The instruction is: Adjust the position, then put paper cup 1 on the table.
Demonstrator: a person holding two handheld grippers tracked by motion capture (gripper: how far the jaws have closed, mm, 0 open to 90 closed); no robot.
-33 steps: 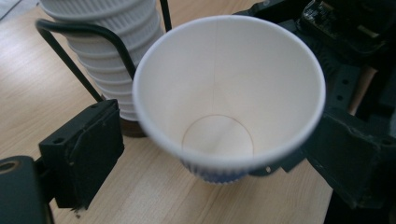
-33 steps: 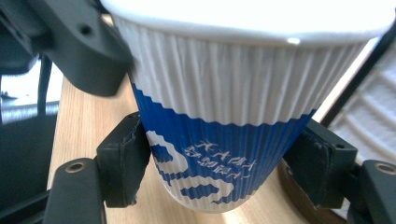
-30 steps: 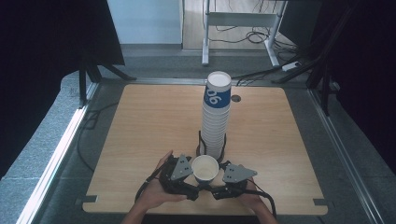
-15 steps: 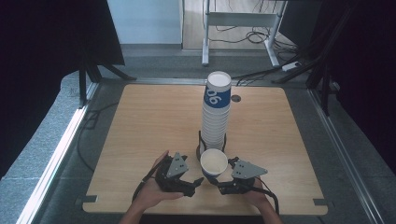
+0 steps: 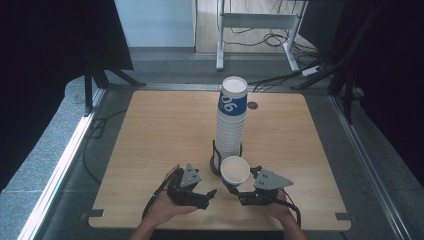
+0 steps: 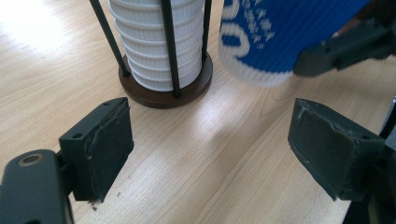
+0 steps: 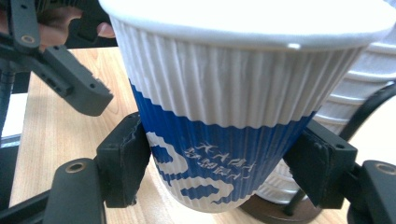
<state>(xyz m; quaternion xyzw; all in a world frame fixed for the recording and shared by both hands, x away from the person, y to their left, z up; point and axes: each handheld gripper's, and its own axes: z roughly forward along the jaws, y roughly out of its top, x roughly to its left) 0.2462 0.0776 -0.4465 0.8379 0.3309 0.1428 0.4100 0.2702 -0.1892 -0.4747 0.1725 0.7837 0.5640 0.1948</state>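
The right gripper [image 7: 219, 172] has its jaws clamped on the blue lower half of a ribbed paper cup [image 7: 233, 102], one pad on each side, and holds it upright just above the table [image 5: 165, 130], near the middle of the near edge. The left gripper [image 6: 210, 154] has its jaws apart with nothing between them; they have just been closing, and only bare wood lies between the pads. It sits beside the cup, a little apart from it, nearer the near left corner. Just behind the cup stands a tall stack of cups [image 5: 231, 122] in a wire holder [image 5: 216, 162] on a round dark base. As I judge it, one cup is off the stack and in hand, free of the other gripper; what is left seems to be setting it down somewhere on the open table, and likely taking further cups from the many that remain.
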